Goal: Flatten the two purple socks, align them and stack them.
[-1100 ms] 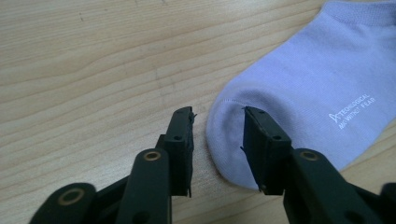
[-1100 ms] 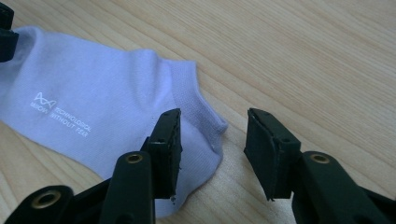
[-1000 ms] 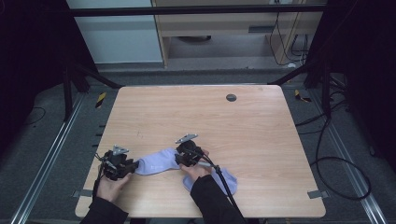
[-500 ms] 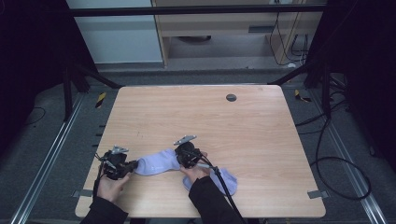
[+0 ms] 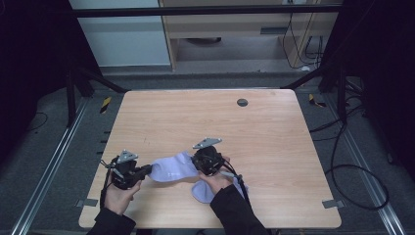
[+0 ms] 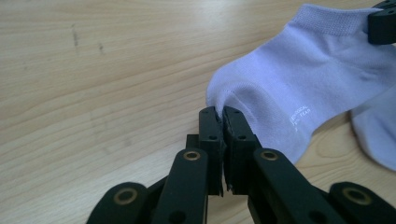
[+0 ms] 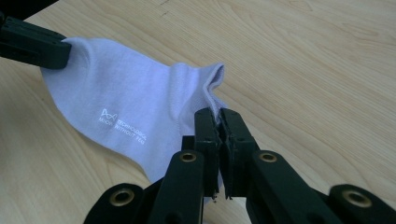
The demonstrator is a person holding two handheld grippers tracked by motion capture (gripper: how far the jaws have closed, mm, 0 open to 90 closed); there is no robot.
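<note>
High view: wooden table above grey floor

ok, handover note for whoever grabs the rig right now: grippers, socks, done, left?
Left gripper: shut on the toe end of the held sock.
Right gripper: shut on that sock's cuff end.
Held sock is stretched between the two near the table's front edge.
Second sock lies flat on the table beside the right hand.
Done: both ends gripped.
Left, probably: lay it on the second sock to pair them.
</note>
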